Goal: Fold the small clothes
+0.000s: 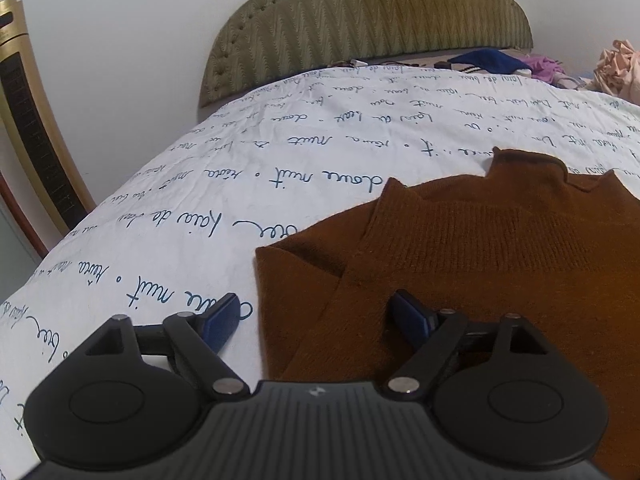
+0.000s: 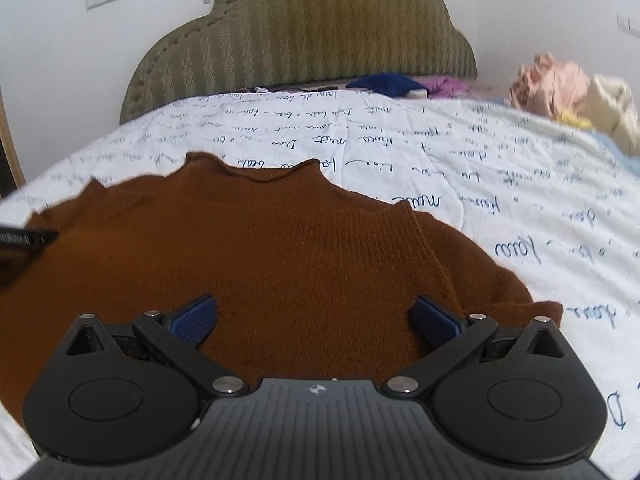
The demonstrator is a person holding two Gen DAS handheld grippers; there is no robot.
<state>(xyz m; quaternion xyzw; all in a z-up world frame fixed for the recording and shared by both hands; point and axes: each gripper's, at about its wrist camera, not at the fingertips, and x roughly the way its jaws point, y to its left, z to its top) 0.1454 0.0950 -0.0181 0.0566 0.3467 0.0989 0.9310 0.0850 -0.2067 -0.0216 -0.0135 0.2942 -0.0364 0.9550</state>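
Sweater (image 1: 480,248), brown and knitted, lies flat on my bed, on the white bedspread (image 1: 200,200) with dark handwriting printed across it. Its collar points toward the headboard (image 1: 372,28), and both sleeves are already turned in over the body.

Starting at the far left in my left view, a gold and black tower fan (image 1: 28,120) stands beside the bed against the wall. My left tool (image 1: 318,314) hangs over the sweater's left edge with its jaws spread wide: one blue pad (image 1: 222,320) is above bare bedspread, the other above the brown knit, and nothing is held between them.

Further right, my right tool (image 2: 314,316) hovers over the sweater's lower right part, jaws equally wide apart and holding nothing; both of its blue pads (image 2: 196,318) sit above the fabric. The folded right sleeve edge runs just beside its right pad.

Up by the headboard there is a dark blue garment (image 2: 384,82), then something purple (image 2: 448,84), and at the far right a loose heap of pink and cream clothes (image 2: 560,88).
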